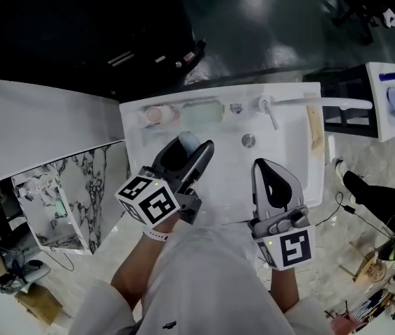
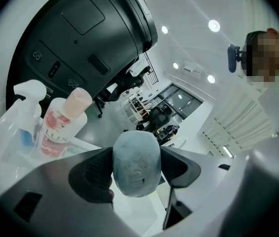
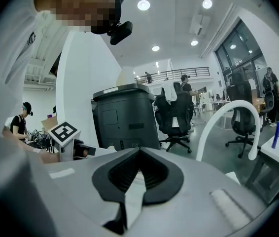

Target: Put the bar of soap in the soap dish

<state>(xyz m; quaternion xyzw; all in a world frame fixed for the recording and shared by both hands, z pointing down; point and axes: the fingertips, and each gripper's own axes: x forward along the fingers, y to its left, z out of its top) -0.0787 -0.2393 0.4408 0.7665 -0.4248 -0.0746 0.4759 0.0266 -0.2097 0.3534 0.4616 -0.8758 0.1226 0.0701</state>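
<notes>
A pale blue-grey bar of soap (image 2: 136, 164) sits pinched between the jaws of my left gripper (image 2: 137, 177). In the head view that gripper (image 1: 188, 147) hovers over the left part of the white sink (image 1: 292, 155), with the soap (image 1: 188, 141) at its tip. The pale green soap dish (image 1: 202, 113) lies on the sink's back ledge, just beyond the soap. My right gripper (image 1: 270, 169) hangs over the basin's right half, jaws shut with nothing in them (image 3: 138, 174).
A pink-capped Lux bottle (image 2: 60, 125) and a clear spray bottle (image 2: 18, 127) stand left of the dish. The white faucet (image 1: 309, 104) arcs over the back right, the drain (image 1: 248, 140) below it. A dark bin (image 3: 124, 117) stands behind.
</notes>
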